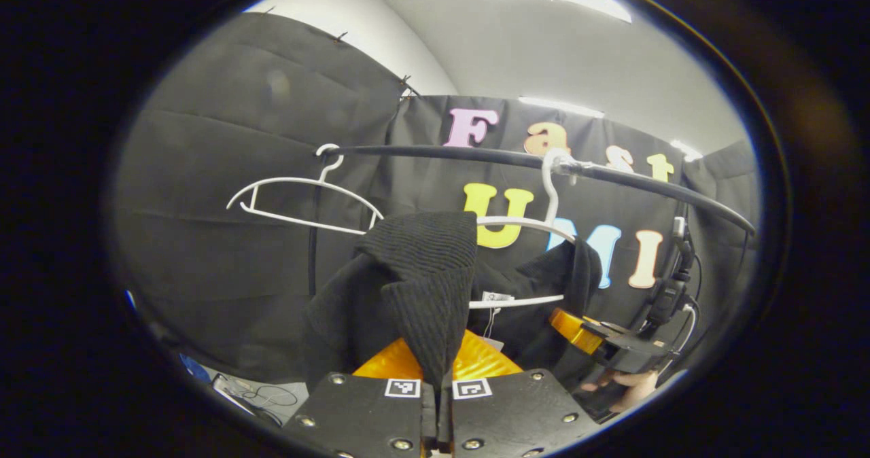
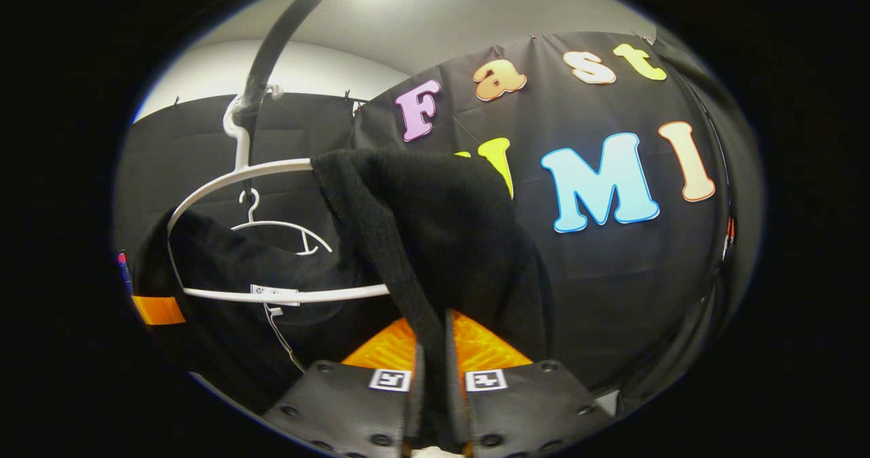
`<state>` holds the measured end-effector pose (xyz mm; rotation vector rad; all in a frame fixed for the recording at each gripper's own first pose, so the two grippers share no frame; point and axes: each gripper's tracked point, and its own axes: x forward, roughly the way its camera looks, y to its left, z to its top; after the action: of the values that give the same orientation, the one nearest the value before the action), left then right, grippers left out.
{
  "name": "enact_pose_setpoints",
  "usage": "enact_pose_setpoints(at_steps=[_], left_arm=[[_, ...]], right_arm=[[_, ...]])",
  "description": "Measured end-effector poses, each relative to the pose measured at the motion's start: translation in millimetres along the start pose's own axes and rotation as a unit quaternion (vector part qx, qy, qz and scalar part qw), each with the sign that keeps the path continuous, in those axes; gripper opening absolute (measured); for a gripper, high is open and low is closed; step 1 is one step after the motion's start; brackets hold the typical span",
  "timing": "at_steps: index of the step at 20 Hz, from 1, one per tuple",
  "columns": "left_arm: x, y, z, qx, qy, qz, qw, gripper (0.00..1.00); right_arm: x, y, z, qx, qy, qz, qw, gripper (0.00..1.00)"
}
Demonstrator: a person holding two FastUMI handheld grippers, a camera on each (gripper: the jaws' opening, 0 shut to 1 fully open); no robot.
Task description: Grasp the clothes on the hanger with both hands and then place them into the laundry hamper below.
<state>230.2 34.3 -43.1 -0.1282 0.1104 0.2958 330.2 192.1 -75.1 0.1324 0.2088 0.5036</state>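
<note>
Black cloth walls and a pale ceiling form the booth behind a dark curved metal rail [image 1: 476, 153], from which two white plastic hangers are hung. In the left gripper view, a bare white hanger [image 1: 299, 200] is seen at ten o'clock, and the loaded white hanger [image 1: 537, 227] sits at one o'clock of centre. A black ribbed knit garment [image 1: 421, 274] is draped over it. The left gripper [image 1: 438, 390] is closed narrowly on a fold of one shoulder, the cloth pinched between both fingers at six o'clock. In the right gripper view, the right gripper [image 2: 433, 376] is likewise clamped on the other shoulder of the garment [image 2: 435, 220], which has been pulled partly clear of the hanger's arm [image 2: 238, 172]. The other gripper and a hand [image 1: 625, 383] are glimpsed at four o'clock in the left gripper view. Both grasps appear made, so the step in hand is judged to be freeing the garment from the hanger. Lifting both shoulders off the arms, then lowering, would be called for. No laundry hamper is seen, so its contents cannot be told.
</note>
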Motion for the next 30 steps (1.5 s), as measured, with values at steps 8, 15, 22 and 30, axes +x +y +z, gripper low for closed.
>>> enact_pose_setpoints(at_steps=[8,15,22,30], left_arm=[[-10.6,9.2,20.6,-0.013,-0.021,-0.008,1.000,0.04],[-31.5,64.9,48.6,-0.035,-0.050,0.022,0.998,0.02],[-39.1,118.2,53.5,-0.038,-0.054,0.028,0.997,0.04],[-16.9,149.0,59.3,0.019,-0.039,0.011,0.999,0.02]], right_arm=[[-4.6,-27.2,21.6,-0.018,-0.039,-0.003,0.999,0.02],[4.2,-75.6,52.3,-0.039,-0.069,-0.051,0.996,0.00],[21.4,-90.2,56.9,-0.055,-0.073,-0.057,0.994,0.02],[9.3,-105.5,56.1,0.032,-0.058,-0.002,0.998,0.01]])
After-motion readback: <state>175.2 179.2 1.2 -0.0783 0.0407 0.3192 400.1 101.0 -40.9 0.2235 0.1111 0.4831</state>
